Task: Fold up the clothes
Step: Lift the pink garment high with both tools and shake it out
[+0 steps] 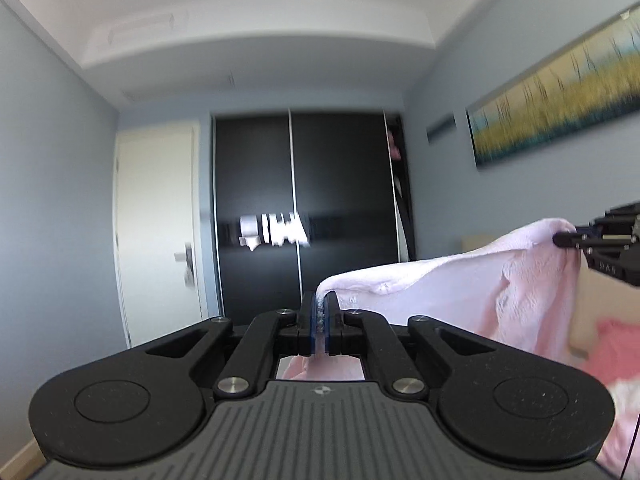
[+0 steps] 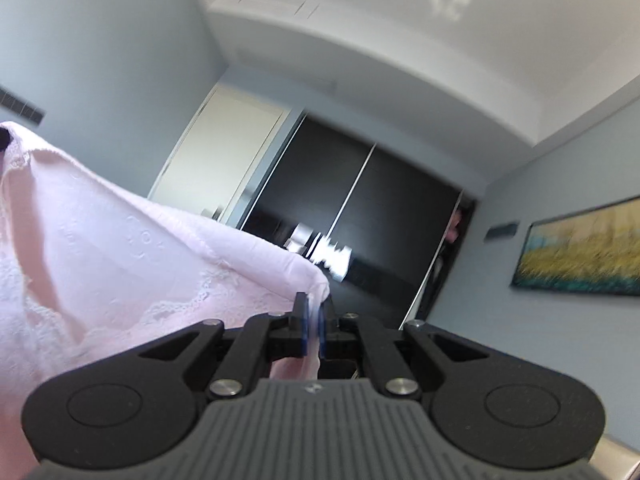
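Observation:
A pale pink garment (image 1: 460,300) with embroidered trim hangs stretched in the air between my two grippers. My left gripper (image 1: 320,314) is shut on one top corner of it, the cloth pinched between the blue pads. My right gripper (image 2: 315,320) is shut on the other top corner of the garment (image 2: 120,248), which drapes down to the left. The right gripper also shows in the left wrist view (image 1: 564,239) at the far right, holding the cloth's far corner. The garment's lower part is hidden below both views.
A dark sliding wardrobe (image 1: 304,208) and a white door (image 1: 160,220) stand ahead. A long painting (image 1: 560,108) hangs on the right wall. Pink bedding (image 1: 616,356) lies low at the right.

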The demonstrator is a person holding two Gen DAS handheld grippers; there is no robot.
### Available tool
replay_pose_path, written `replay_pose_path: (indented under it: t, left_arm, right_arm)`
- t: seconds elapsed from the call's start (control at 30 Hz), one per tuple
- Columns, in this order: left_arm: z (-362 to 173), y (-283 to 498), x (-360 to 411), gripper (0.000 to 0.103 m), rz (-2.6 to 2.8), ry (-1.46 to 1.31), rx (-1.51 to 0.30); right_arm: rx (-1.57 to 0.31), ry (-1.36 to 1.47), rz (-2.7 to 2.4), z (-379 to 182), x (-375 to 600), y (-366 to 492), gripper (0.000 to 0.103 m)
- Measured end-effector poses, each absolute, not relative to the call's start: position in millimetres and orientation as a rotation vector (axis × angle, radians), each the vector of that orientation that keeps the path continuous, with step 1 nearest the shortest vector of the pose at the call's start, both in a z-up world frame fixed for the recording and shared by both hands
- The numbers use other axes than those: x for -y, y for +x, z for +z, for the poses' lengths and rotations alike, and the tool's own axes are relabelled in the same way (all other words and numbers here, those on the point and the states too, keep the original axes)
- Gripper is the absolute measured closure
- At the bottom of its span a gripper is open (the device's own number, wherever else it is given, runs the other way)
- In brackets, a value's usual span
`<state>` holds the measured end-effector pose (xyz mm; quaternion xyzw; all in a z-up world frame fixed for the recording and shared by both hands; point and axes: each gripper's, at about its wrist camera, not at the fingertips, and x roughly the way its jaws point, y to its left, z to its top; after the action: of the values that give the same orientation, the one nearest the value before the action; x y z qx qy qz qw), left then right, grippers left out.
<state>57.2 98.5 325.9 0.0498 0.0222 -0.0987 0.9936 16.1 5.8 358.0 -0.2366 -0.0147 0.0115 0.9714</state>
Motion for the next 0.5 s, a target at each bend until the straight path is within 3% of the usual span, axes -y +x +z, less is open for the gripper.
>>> replay_pose_path:
  t: [0.3,0.5]
  left_arm:
    - [168,31,-104,0.101,-0.287,0.204,-0.466]
    - [90,4,-101,0.101,-0.370,0.266,-0.699]
  right_arm:
    - [-0.440,-0.482,0.258,170,6,-24,0.097]
    - [-0.639,-0.423,0.359,84,16,-59,0.097]
